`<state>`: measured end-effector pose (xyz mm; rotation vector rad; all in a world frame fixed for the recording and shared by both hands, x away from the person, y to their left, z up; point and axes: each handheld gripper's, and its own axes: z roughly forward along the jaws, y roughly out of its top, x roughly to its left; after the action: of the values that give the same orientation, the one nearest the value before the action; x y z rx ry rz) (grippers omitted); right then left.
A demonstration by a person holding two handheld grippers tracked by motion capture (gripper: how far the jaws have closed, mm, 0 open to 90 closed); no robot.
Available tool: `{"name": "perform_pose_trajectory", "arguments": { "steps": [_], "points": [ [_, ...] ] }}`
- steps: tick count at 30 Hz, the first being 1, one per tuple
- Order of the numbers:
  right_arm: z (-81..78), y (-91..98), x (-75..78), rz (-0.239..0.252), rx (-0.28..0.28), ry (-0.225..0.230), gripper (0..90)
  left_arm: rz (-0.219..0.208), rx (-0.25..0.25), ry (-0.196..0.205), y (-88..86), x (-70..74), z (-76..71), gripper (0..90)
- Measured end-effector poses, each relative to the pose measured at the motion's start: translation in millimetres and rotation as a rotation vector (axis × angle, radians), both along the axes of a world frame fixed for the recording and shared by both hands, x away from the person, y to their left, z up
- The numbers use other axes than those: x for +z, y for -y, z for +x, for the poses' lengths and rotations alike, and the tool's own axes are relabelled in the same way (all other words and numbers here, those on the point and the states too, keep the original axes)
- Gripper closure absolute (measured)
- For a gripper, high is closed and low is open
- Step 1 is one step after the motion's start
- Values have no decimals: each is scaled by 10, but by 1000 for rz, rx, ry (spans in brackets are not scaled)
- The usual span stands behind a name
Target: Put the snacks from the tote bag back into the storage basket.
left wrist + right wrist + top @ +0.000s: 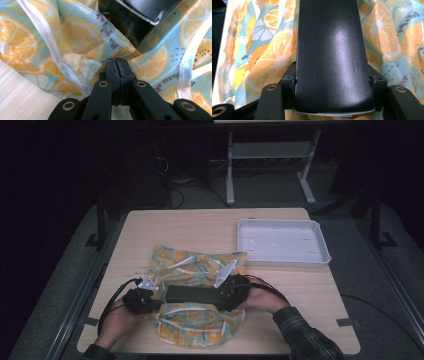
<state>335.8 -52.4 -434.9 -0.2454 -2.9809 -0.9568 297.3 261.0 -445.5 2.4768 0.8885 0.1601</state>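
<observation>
A cloth bag printed with orange slices (197, 265) lies on the wooden table (200, 225), near the front edge. A long black box (192, 293) lies across the bag's mouth. My right gripper (222, 295) is shut on the box's right end, a jaw at each side of the glossy black box (332, 55). My left gripper (150, 302) is shut on the edge of the bag; its jaws meet on the thin cloth (75, 42) at my left gripper (119, 65). The box's end (135, 17) shows just beyond that pinch.
A white tray (320, 255) sits at the back right of the table. Bare wood lies at the left and right of the bag. Past the table's far edge stand dark floor, cables and a metal frame (230, 170).
</observation>
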Motion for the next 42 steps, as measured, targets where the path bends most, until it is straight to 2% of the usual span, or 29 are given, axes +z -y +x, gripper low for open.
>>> {"name": "perform_pose_trajectory", "arguments": {
  "steps": [6,11,16,22,33,42],
  "points": [
    [-17,2,87,2,-12,5,416,2,-1,0,4,1,-2,885],
    [-31,16,206,18,-25,27,416,1,-2,0,5,1,-2,885],
    [-33,44,314,49,-33,23,417,1,-1,-1,6,2,-2,885],
    [-44,59,431,61,-39,32,418,1,-1,-1,6,2,-2,885],
    [5,144,648,96,-52,64,420,7,-8,3,-2,5,4,883],
    [35,198,816,106,-57,83,420,1,-4,0,-1,2,1,882]
  ]
}}
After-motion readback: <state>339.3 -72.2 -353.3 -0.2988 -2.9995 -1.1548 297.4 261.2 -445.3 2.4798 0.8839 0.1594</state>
